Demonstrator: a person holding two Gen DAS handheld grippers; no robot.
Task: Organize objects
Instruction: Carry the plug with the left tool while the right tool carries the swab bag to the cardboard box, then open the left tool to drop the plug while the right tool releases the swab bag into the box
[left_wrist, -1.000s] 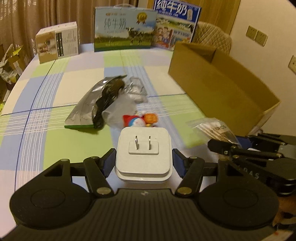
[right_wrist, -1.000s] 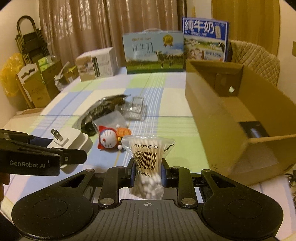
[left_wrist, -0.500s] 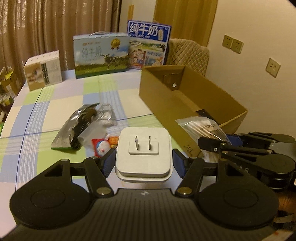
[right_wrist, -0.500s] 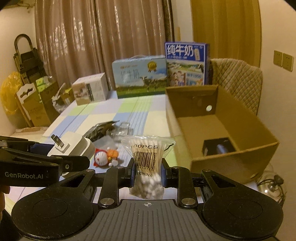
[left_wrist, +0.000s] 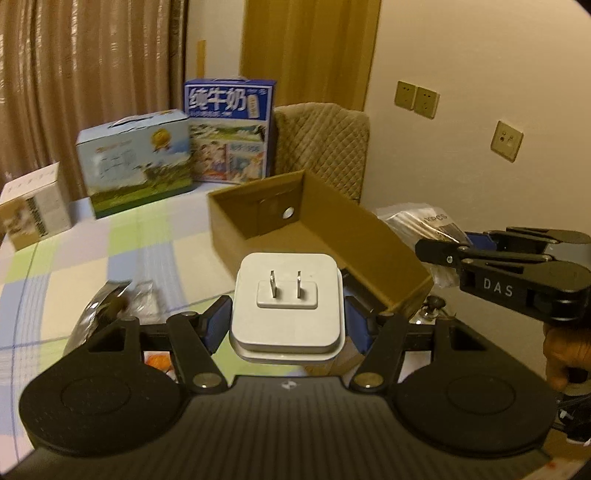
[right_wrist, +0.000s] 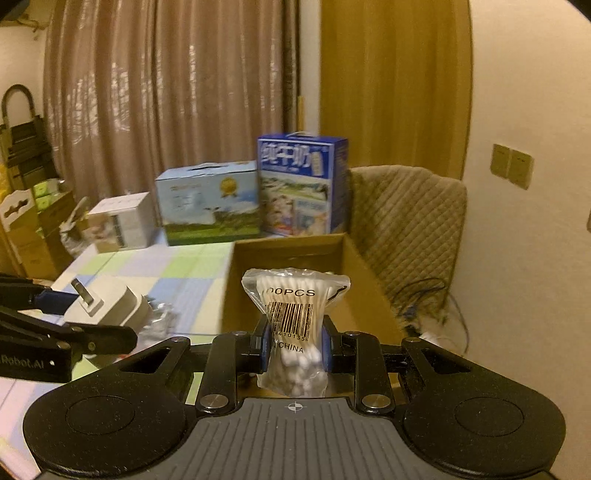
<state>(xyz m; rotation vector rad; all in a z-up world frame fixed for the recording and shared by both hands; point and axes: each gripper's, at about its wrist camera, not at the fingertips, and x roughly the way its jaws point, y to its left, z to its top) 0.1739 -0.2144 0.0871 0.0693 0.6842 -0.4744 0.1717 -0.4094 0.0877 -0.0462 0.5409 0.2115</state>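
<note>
Left gripper (left_wrist: 288, 325) is clamped on a white plug adapter (left_wrist: 287, 308), held above the desk (left_wrist: 110, 251) beside the cardboard box (left_wrist: 354, 236). Right gripper (right_wrist: 293, 341) is closed on a bag of cotton swabs (right_wrist: 295, 325), raised in front of the box's open top.

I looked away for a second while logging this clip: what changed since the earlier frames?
Both grippers rose off the checked tablecloth and swung toward the open cardboard box. The left gripper stays shut on the white plug adapter, the right gripper on the clear bag of cotton swabs. Nothing was released.
</note>
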